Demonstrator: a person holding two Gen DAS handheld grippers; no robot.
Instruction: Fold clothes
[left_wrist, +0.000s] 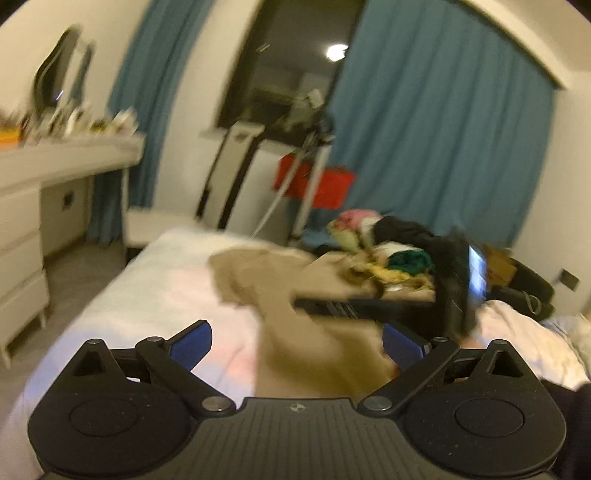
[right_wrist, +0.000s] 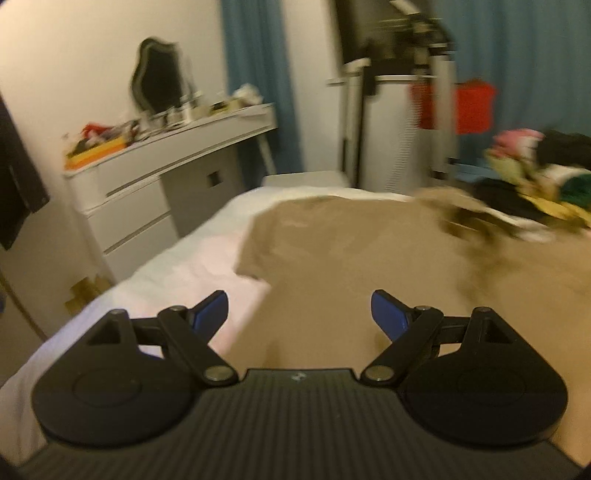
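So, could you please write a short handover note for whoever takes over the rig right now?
Left gripper: open, nothing held, above the tan garment.
Right gripper: open, empty, over the same garment.
The tan garment lies spread on the white bed; a pile of clothes waits at the far right.
Done: garment laid out, whether any fold is made is too blurred to tell.
Left: fold it, then work through the pile.

Motion blur smears the clothes pile (left_wrist: 384, 254) and tan garment (right_wrist: 351, 251).

Both wrist views look low across the bed (left_wrist: 122, 295), sharing dresser (right_wrist: 147, 184) and curtains (left_wrist: 443, 129)
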